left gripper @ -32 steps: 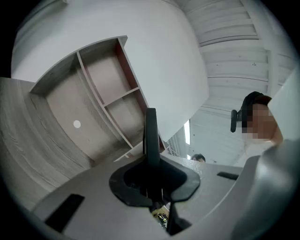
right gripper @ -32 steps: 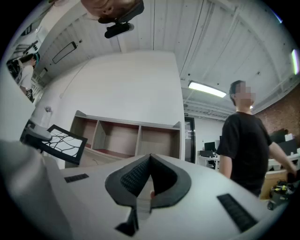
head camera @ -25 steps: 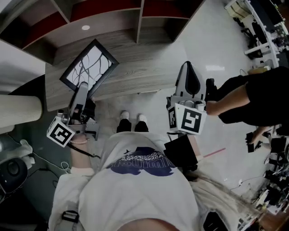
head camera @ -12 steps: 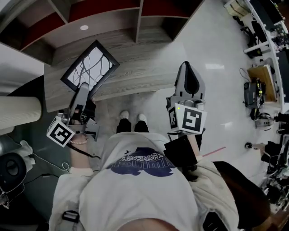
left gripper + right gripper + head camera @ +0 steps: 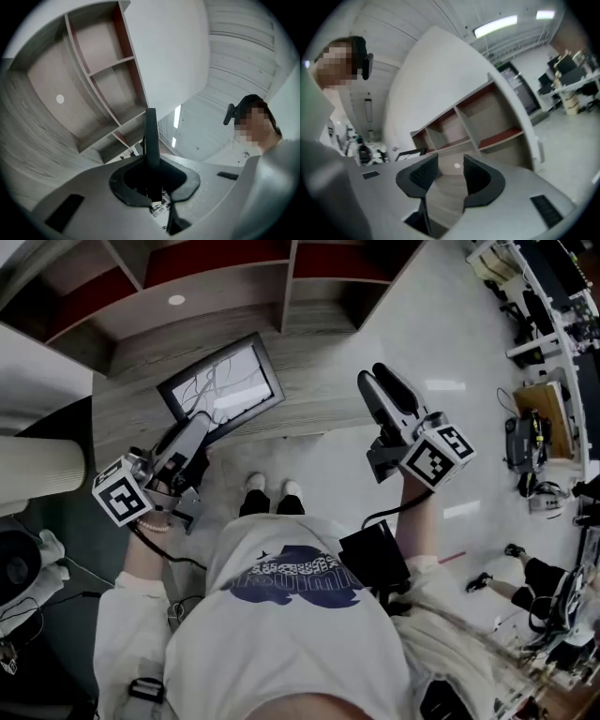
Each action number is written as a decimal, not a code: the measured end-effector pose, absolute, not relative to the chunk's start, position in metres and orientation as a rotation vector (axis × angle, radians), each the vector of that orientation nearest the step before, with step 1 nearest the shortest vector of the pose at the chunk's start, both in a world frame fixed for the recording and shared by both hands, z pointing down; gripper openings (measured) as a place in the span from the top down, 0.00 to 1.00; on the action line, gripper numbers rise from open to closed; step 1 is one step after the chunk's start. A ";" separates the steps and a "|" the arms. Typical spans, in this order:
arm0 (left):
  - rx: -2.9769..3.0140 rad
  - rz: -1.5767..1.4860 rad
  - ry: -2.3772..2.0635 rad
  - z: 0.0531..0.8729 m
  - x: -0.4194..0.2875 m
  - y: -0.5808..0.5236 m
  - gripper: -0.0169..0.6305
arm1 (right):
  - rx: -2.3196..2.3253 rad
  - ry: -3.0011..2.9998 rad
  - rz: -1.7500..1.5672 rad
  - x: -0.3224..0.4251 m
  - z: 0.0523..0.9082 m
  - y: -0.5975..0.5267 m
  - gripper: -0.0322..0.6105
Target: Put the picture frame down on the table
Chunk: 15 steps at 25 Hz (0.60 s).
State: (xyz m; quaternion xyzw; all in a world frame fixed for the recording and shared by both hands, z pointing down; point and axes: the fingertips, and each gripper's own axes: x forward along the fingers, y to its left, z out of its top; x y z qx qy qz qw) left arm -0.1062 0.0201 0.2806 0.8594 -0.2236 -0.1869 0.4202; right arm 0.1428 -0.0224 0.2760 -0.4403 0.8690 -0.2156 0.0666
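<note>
**Frame being held over the table, left gripper only**

The picture frame (image 5: 221, 381) is being pinched at its near-left edge by the left gripper (image 5: 199, 429), above the left half of the table (image 5: 319, 381). In the left gripper view the dark edge (image 5: 150, 136) of the frame is being squeezed between the two jaws and is sticking straight out past them. The frame is being held glass-up, close over the table; whether it's actually touching the wood can't be told.

The right gripper (image 5: 373, 377) is being held over the table's right end, jaws spread with nothing between them, and only bare table top is being seen through the gap. A shelf unit (image 5: 216, 277) is being shown along the table's far side, and the person's shoes (image 5: 272, 486) just off its near edge.
</note>
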 end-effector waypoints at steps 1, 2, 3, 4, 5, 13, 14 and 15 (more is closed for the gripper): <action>2.155 -0.454 -0.528 0.281 -0.094 0.025 0.90 | -1.164 2.673 -0.719 0.137 0.277 -0.016 0.68; 2.152 -0.443 -0.491 0.281 -0.084 0.030 0.90 | -0.997 2.701 -0.794 0.130 0.279 -0.009 0.68; 2.146 -0.437 -0.452 0.281 -0.076 0.034 0.90 | -0.845 2.705 -0.871 0.122 0.281 -0.003 0.68; 2.136 -0.432 -0.409 0.281 -0.072 0.036 0.90 | -0.713 2.698 -0.941 0.113 0.282 0.000 0.68; 2.123 -0.427 -0.366 0.280 -0.070 0.038 0.90 | -0.603 2.689 -1.002 0.103 0.283 0.003 0.68; 2.078 -0.327 -0.174 0.302 -0.031 0.046 0.90 | -0.181 2.723 -1.221 0.078 0.315 0.019 0.68; 2.070 -0.327 -0.173 0.309 -0.023 0.047 0.90 | -0.169 2.727 -1.233 0.085 0.322 0.021 0.68; 2.064 -0.326 -0.173 0.313 -0.018 0.047 0.90 | -0.162 2.729 -1.243 0.089 0.326 0.022 0.68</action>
